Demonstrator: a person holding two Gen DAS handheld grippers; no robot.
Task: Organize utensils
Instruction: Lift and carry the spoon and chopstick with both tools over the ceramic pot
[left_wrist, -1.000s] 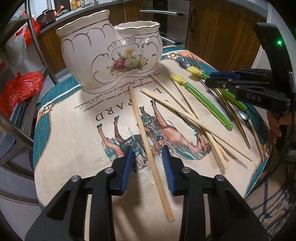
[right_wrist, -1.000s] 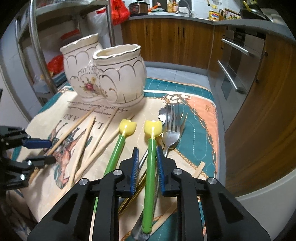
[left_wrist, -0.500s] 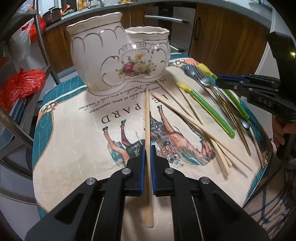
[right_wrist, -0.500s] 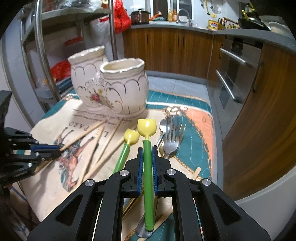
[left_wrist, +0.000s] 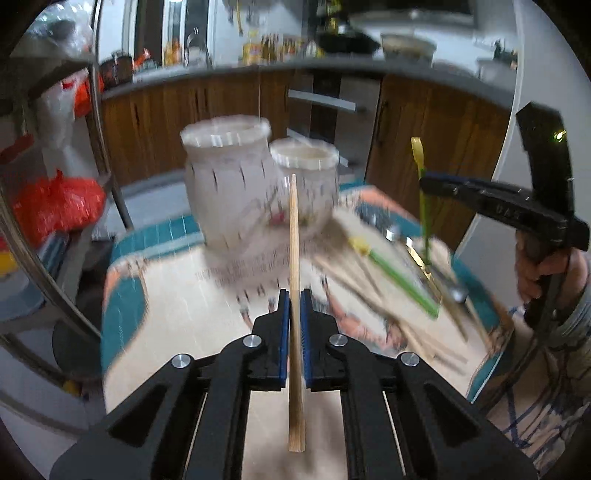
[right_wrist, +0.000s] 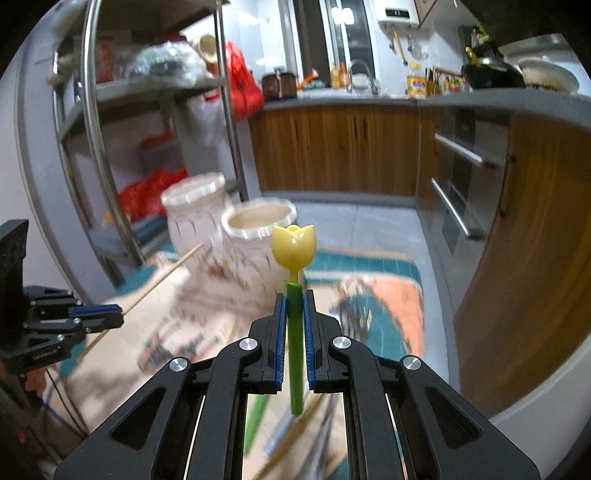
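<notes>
Printed quilted cloth (left_wrist: 177, 306) covers your counter, carrying everything. Ceramic twin-pot holder (left_wrist: 229, 177): stands at the far edge, both mouths open, seemingly where the utensils belong. Loose chopsticks and green-handled utensils (left_wrist: 399, 273): lying toward the right edge, unsorted. Your left hand-held gripper (left_wrist: 292, 299): clamped on a wooden chopstick (left_wrist: 293, 236), lifted clear, tip aimed at the holder. Your right hand-held gripper (right_wrist: 294, 301): clenched on a green utensil with yellow tulip end (right_wrist: 293, 245), raised upright so it can likely drop in handle-first.
</notes>
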